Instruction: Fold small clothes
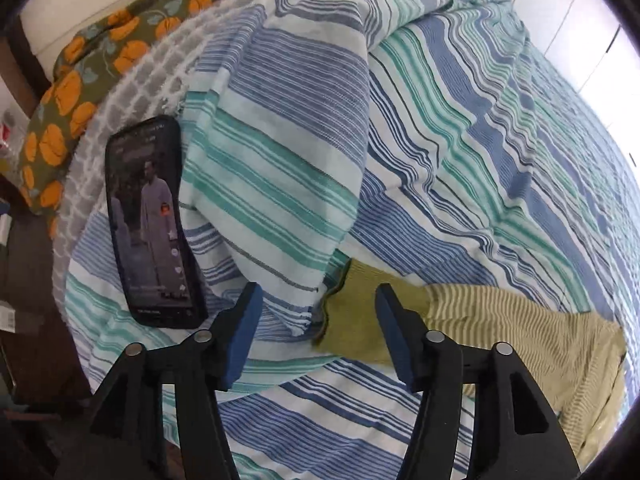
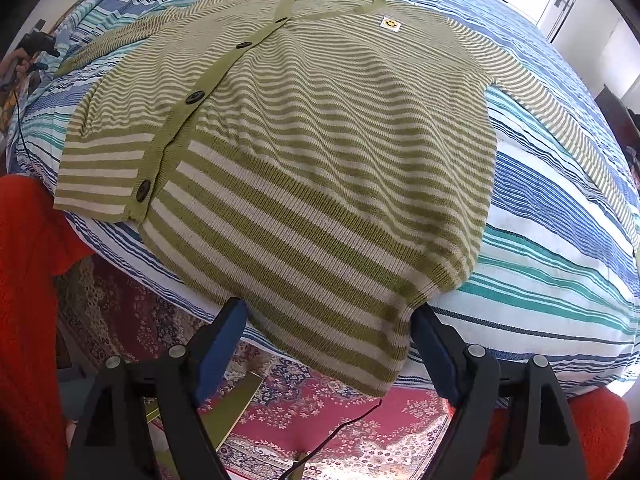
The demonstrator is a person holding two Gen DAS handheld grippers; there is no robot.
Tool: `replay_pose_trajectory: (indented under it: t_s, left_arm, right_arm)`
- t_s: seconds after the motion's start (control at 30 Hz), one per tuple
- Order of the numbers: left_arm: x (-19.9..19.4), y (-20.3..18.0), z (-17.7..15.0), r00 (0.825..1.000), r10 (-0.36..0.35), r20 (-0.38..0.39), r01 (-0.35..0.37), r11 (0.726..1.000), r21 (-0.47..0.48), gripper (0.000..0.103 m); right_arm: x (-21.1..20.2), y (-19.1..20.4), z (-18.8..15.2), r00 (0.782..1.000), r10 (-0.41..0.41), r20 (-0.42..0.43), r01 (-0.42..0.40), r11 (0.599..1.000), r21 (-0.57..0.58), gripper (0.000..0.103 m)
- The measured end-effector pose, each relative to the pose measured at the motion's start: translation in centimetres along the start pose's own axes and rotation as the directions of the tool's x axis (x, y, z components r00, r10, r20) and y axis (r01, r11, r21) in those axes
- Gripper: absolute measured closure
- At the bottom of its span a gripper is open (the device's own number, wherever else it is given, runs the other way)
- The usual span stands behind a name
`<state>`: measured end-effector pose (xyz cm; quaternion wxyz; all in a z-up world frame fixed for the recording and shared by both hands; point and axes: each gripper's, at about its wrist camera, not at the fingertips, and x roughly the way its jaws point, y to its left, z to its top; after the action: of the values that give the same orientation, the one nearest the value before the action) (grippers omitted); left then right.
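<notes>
A green and cream striped cardigan [image 2: 320, 140] lies flat and buttoned on the striped bedspread [image 2: 540, 260], its hem hanging over the bed edge. My right gripper [image 2: 328, 307] is open just above that hem, one finger at each side of the hanging corner, pads not pressing. In the left wrist view only one sleeve [image 1: 520, 320] shows, ending in a plain green cuff [image 1: 352, 312]. My left gripper [image 1: 318, 290] is open above the cuff, which lies under the gap and the right-hand finger.
A phone [image 1: 154, 224] with a lit screen lies on the bed left of the cuff, beside a raised fold of bedspread [image 1: 280, 140]. A grey and white towel [image 1: 140, 92] and an orange-flowered cloth [image 1: 72, 92] lie beyond. Patterned carpet [image 2: 320, 412] and red clothing [image 2: 28, 300] are below the bed edge.
</notes>
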<state>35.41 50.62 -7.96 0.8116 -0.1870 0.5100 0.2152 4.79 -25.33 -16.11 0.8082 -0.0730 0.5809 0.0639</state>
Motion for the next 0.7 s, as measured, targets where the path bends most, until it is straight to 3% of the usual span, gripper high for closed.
replay_pose_trajectory:
  t_s: [0.17,0.3,0.37,0.4,0.47,0.53,0.57,0.6,0.63,0.67,0.7]
  left_arm:
    - [-0.6,0.5,-4.6,0.995,-0.100,0.014,0.099,0.995,0.019,0.032]
    - [3.2,-1.1,-7.8,0.958,-0.264,-0.109,0.265,0.964,-0.011,0.032]
    - [5.0,-1.2,-8.2,0.942,-0.319,-0.102,0.311,0.947,-0.085,0.031]
    - [5.6,-0.9,-8.3,0.939,-0.335,-0.074,0.322,0.936,-0.140,0.025]
    - [6.5,0.4,-8.0,0.932,-0.363,0.006,0.350,0.894,-0.280,0.019]
    - [7.1,1.9,-7.9,0.918,-0.389,0.083,0.387,0.827,-0.407,0.019]
    - [7.0,2.7,-8.0,0.910,-0.397,0.119,0.406,0.794,-0.452,0.031]
    - [6.9,3.3,-8.0,0.903,-0.402,0.154,0.424,0.768,-0.480,0.093]
    - [7.1,4.0,-8.0,0.898,-0.412,0.153,0.429,0.749,-0.504,0.095]
    - [6.6,4.7,-8.1,0.905,-0.389,0.171,0.418,0.746,-0.518,0.102]
    - [5.7,5.5,-8.0,0.915,-0.354,0.193,0.401,0.761,-0.510,0.102]
  right_arm:
    - [0.1,-0.1,-0.1,1.000,0.000,0.001,0.000,1.000,-0.009,0.021]
    - [0.4,0.1,-0.1,1.000,0.000,-0.003,0.000,1.000,-0.010,0.020]
    - [0.5,0.2,-0.1,1.000,-0.002,-0.003,0.002,1.000,-0.010,0.019]
    - [0.5,0.2,-0.1,1.000,-0.004,-0.003,0.004,1.000,-0.011,0.019]
    - [0.4,0.4,-0.2,1.000,-0.008,-0.003,0.008,1.000,-0.014,0.019]
    - [0.3,0.5,-0.1,1.000,-0.013,-0.004,0.013,1.000,-0.019,0.019]
    - [0.3,0.6,-0.1,1.000,-0.015,-0.004,0.015,1.000,-0.021,0.019]
    - [0.3,0.6,-0.1,1.000,-0.016,-0.005,0.016,1.000,-0.021,0.019]
    - [0.3,0.6,0.0,1.000,-0.016,-0.005,0.016,1.000,-0.020,0.019]
    - [0.4,0.5,0.1,1.000,-0.015,-0.007,0.015,1.000,-0.019,0.019]
    - [0.5,0.5,0.1,1.000,-0.014,-0.008,0.014,1.000,-0.018,0.019]
